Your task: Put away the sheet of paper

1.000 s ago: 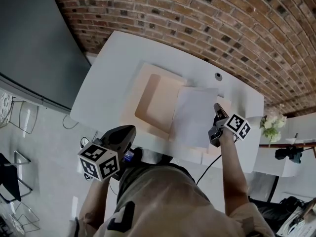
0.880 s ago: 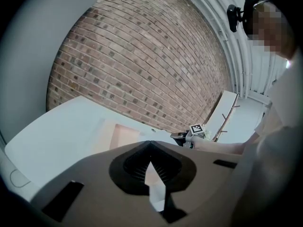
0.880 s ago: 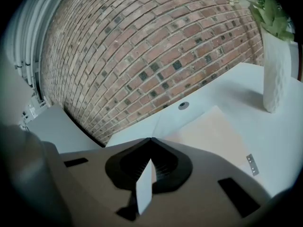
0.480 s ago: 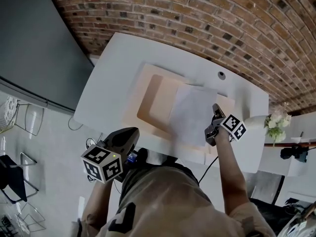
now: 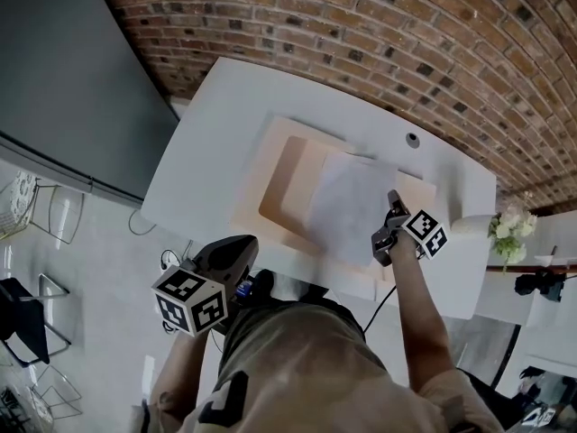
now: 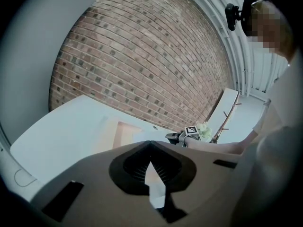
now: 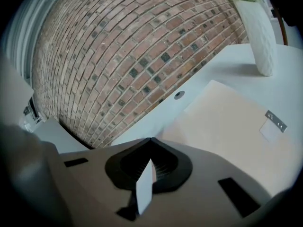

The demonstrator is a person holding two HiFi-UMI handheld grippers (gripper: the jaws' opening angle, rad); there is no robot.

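A white sheet of paper [image 5: 347, 207] hangs over the right half of an open beige folder [image 5: 275, 165] on the white table [image 5: 203, 142]. My right gripper [image 5: 380, 234] is shut on the sheet's right edge. In the right gripper view the sheet [image 7: 144, 190] shows edge-on between the closed jaws [image 7: 150, 140], above the folder's beige inside [image 7: 227, 122]. My left gripper [image 5: 243, 244] hangs off the table's near edge by the person's body, shut with nothing in it. In the left gripper view its tips [image 6: 150, 143] meet, and the folder [image 6: 120, 131] and the right gripper [image 6: 182, 137] lie beyond.
A brick wall [image 5: 379, 34] runs behind the table. A cable hole [image 5: 412, 139] sits in the table beyond the folder. A white vase with flowers [image 7: 260, 32] stands at the right end. A small metal clip [image 7: 274, 121] lies on the folder's right flap. A dark screen [image 5: 63, 70] is left.
My right gripper has carried the sheet a little to the left, farther over the folder's recess. The left gripper has stayed beside the body.
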